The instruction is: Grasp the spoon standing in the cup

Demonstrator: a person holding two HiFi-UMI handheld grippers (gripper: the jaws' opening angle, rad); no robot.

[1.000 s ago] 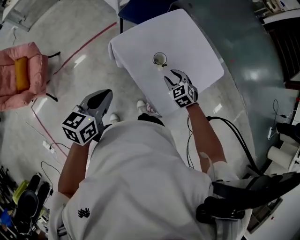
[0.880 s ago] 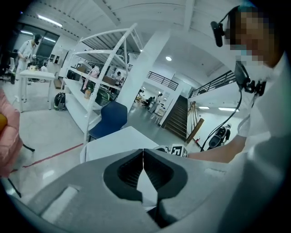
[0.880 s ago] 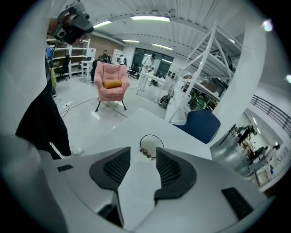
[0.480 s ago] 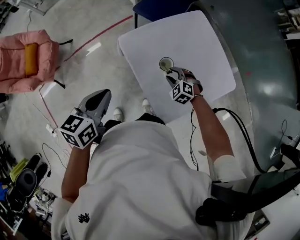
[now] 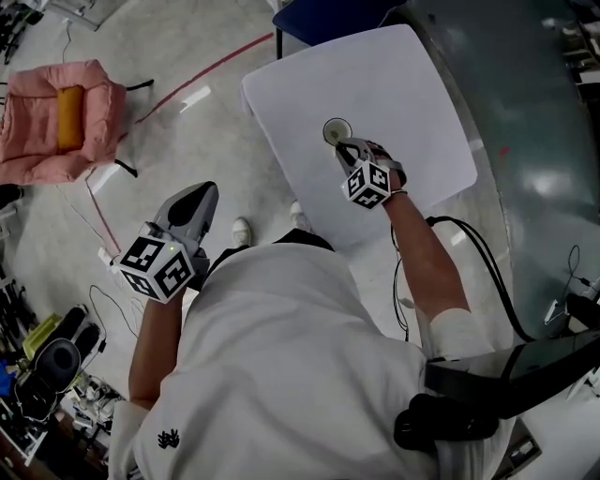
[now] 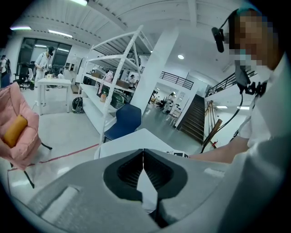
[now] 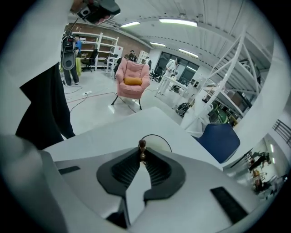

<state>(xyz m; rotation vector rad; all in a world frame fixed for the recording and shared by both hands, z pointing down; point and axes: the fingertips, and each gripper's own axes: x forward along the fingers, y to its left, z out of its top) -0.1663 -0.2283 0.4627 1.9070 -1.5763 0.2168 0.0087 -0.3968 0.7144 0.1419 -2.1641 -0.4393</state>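
Shirt point(image 5: 281, 356), white, on the person's shoulders and back fills the lower head view, with both forearms reaching forward from it. The left gripper point(image 5: 194, 199) is held out over the pale floor point(image 5: 187, 131) at the person's left, well apart from the tabletop point(image 5: 403, 84); in the left gripper view its jaws stand together, tip against tip, with nothing between them. The right gripper point(image 5: 345, 146) reaches over the near part of the white tabletop and ends just beside the cup point(image 5: 337, 129). In the right gripper view its jaws are closing to a narrow gap, and the upper end of the spoon point(image 7: 142, 146), a thin handle topped by a small brown knob, stands upright between the two tips, which touch it on either side. The spoon rises from the cup, whose round dark-edged rim shows directly behind the jaw tips; the bowl of the spoon is hidden by the gripper. The cup stands near the middle of the tabletop, which carries nothing else that can be made out. Beyond the far edge of the tabletop stands a blue chair point(image 5: 323, 14). A red line point(image 5: 216, 67) runs across the floor to the left, and farther left sits a pink armchair point(image 5: 47, 141) with an orange cushion point(image 5: 67, 131) lying on its seat.
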